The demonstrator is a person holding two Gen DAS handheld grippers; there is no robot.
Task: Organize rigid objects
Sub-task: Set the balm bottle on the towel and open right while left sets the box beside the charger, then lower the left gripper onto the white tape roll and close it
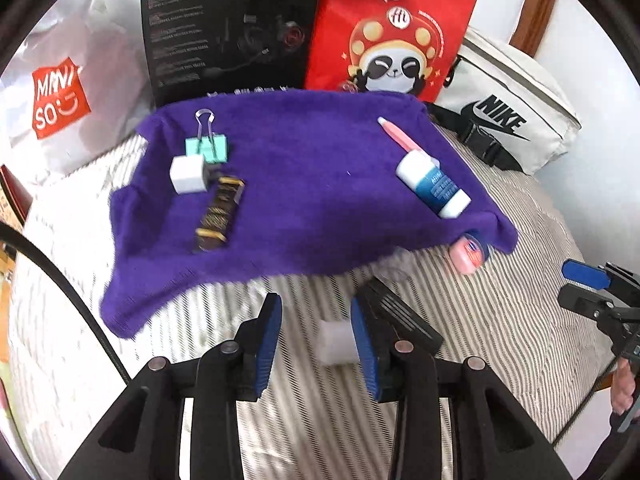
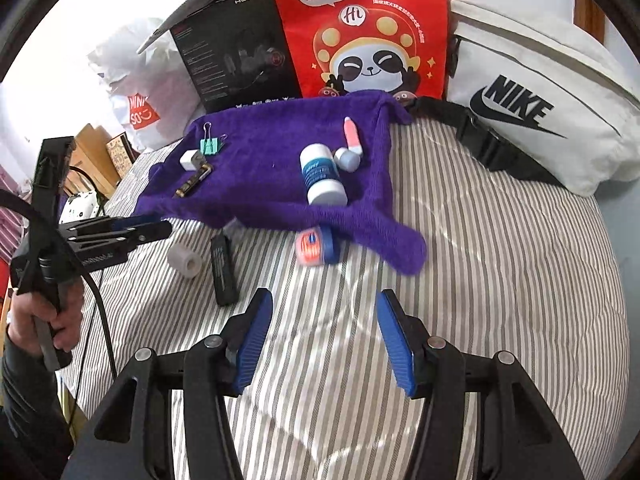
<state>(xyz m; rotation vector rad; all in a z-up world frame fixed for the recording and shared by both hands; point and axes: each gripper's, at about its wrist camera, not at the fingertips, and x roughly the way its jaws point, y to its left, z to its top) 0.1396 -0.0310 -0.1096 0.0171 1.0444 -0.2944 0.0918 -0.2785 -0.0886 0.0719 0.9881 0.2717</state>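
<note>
Two white-capped bottles (image 2: 323,178) on purple towel (image 2: 260,184)

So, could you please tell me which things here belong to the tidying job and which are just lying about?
Job: binder clip, white cube charger, chocolate bar, pink pen, white bottle, pink jar, white roll, black stick, purple towel.

Lying about: Nike bag, red panda bag, black box, Miniso bag.

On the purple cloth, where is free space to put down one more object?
The middle of the purple cloth is bare, between the chocolate bar on the left and the white bottle on the right. The left part is crowded: binder clip, white cube and bar lie close together.
</note>
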